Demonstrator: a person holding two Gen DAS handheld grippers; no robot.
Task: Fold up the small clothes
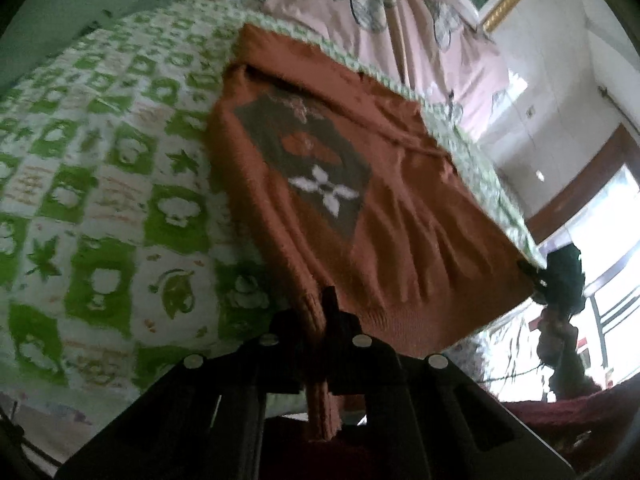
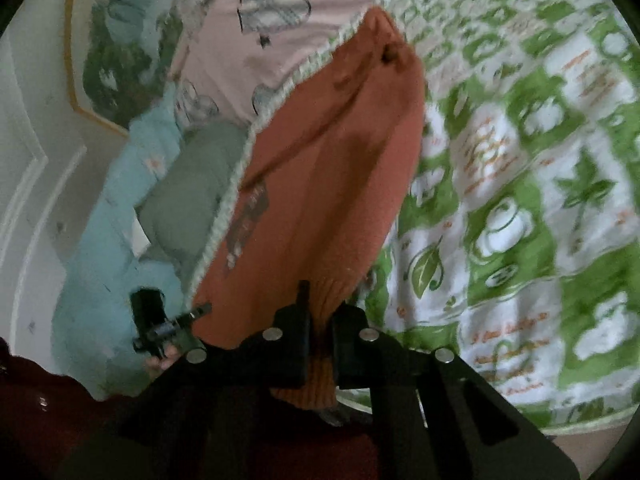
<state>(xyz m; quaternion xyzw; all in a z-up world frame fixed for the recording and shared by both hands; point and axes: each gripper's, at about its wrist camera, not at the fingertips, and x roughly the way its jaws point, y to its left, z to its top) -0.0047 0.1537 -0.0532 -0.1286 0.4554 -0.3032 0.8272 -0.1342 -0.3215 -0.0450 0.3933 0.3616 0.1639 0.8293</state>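
Note:
A small rust-orange knitted sweater (image 1: 360,208) with a brown patch and a white flower lies spread on a green-and-white patterned blanket (image 1: 100,200). My left gripper (image 1: 326,320) is shut on the ribbed hem at one near corner. In the right wrist view the same sweater (image 2: 332,184) stretches away from me, and my right gripper (image 2: 318,320) is shut on its ribbed hem at the other corner. The other gripper (image 2: 160,328) shows at the lower left of the right wrist view. The hem edge is lifted off the blanket (image 2: 520,200).
A pink printed quilt (image 1: 400,20) lies beyond the sweater. A light blue cloth (image 2: 100,260) and a grey-green pillow (image 2: 188,192) lie past the blanket's edge. A framed picture (image 2: 116,40) hangs on the white wall. A window (image 1: 608,232) is at right.

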